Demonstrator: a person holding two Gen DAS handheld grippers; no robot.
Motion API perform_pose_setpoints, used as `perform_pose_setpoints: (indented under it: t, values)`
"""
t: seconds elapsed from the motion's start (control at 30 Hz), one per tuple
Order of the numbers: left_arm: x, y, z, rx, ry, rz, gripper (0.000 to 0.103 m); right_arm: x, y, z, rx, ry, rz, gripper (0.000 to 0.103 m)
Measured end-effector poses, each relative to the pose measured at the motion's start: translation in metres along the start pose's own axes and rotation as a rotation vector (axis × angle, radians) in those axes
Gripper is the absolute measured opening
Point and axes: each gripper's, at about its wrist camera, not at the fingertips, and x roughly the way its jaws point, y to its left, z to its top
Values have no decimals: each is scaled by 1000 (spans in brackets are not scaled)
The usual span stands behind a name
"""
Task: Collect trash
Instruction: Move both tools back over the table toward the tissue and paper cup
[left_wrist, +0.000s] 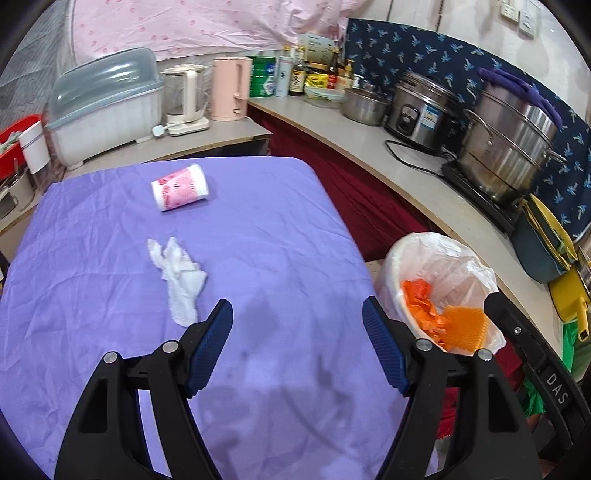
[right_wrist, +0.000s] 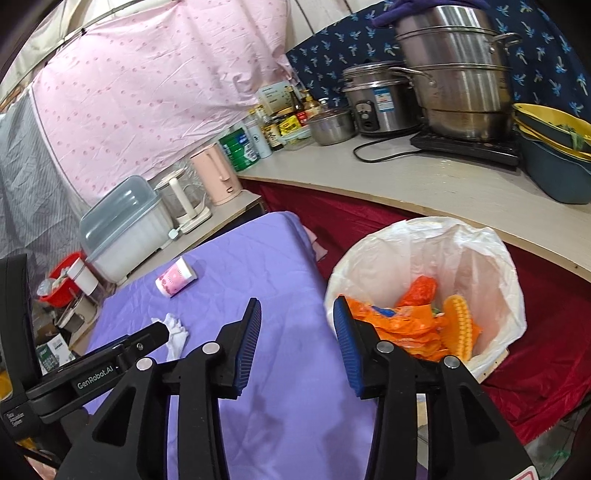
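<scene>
Your left gripper (left_wrist: 297, 314) hangs with its jaws spread wide and nothing between them, above the purple cloth (left_wrist: 277, 221), with the crumpled tissue (left_wrist: 177, 277) just ahead to its left and the pink paper cup (left_wrist: 180, 187) lying on its side farther back. Your right gripper (right_wrist: 297, 314) is also spread and holds nothing, beside the lined bin (right_wrist: 369, 266), which holds an orange wrapper (right_wrist: 399, 325).

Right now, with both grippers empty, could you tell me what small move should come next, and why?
Probably ease the open left gripper forward and left over the crumpled tissue. It is the nearer scrap on the purple cloth; the paper cup lies farther, and the bin already holds orange trash.
</scene>
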Motion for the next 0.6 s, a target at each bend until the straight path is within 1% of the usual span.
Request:
perform_pose_setpoints:
  t: [0.07,0.13,0.2,0.3,0.4,0.47,0.6]
  values:
    - [-1,12,0,-15,-5,16,70,5,10,-3,-15,9,13,41]
    - [-2,23,0,-29,-11,33,75,9,19,-4,-27,18,22,44]
    - [-1,36,-1,-46,-14,59,76,15,29,-7,-42,29,33,44]
    - [2,52,-2,-65,-9,95,77,26,43,-10,-58,47,46,45]
    - [8,67,-1,-74,-11,158,80,40,55,-12,-72,68,59,45]
    - [12,76,-1,-80,-12,189,80,47,61,-14,-80,77,65,45]
    - [26,94,-1,-99,12,217,80,65,70,-16,-90,100,72,45]
